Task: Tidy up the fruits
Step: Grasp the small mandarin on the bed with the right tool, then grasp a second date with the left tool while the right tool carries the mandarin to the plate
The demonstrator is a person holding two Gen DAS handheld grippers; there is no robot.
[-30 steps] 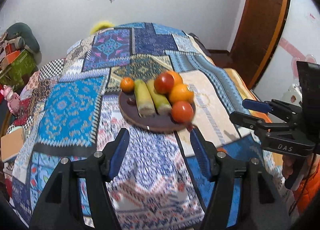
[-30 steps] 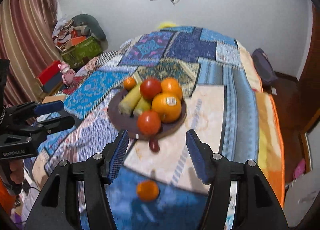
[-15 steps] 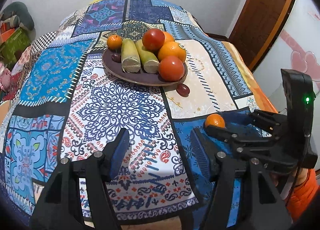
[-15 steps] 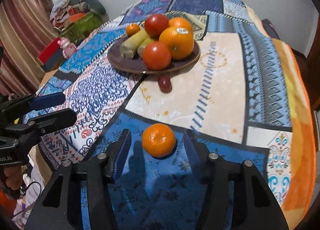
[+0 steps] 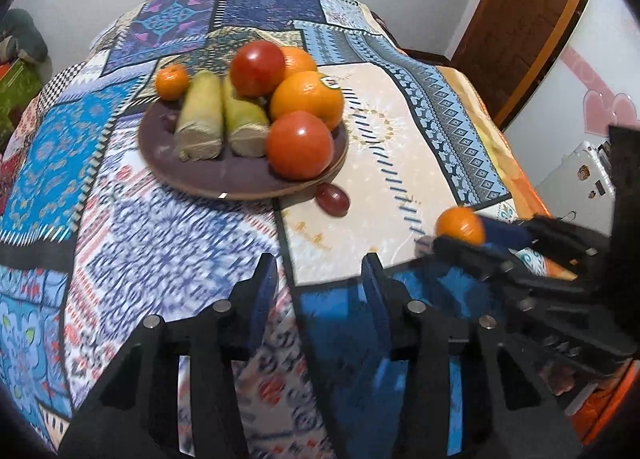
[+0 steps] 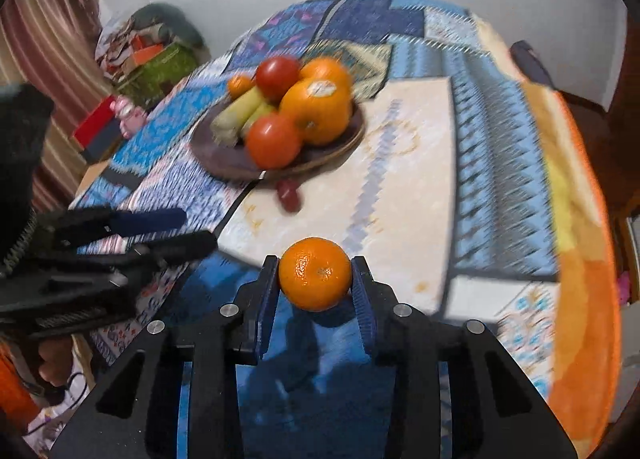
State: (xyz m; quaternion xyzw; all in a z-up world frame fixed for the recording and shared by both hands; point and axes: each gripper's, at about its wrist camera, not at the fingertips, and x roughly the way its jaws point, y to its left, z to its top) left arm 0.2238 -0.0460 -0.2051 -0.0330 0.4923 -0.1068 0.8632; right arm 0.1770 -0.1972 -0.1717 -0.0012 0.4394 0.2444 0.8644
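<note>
A small mandarin [image 6: 315, 274] sits between the blue pads of my right gripper [image 6: 316, 279], which is shut on it just above the patterned cloth; the left wrist view shows the same mandarin [image 5: 460, 225] in that gripper [image 5: 460, 237] at the right. A brown plate [image 5: 200, 179] holds two tomatoes, oranges, two corn pieces and a small mandarin [image 5: 172, 82]. A dark red grape [image 5: 332, 198] lies on the cloth just in front of the plate [image 6: 224, 163]. My left gripper [image 5: 320, 279] hovers over the cloth, jaws closing with nothing between them.
The patchwork cloth [image 5: 120, 243] covers the whole table and drops off at its near and right edges. A brown door [image 5: 520, 19] stands at the back right. Boxes and a pink toy [image 6: 128, 111] crowd the floor on the left.
My right gripper has closed on the mandarin that lay between its fingers. My left gripper has come down closer to the plate and its jaws have narrowed.
</note>
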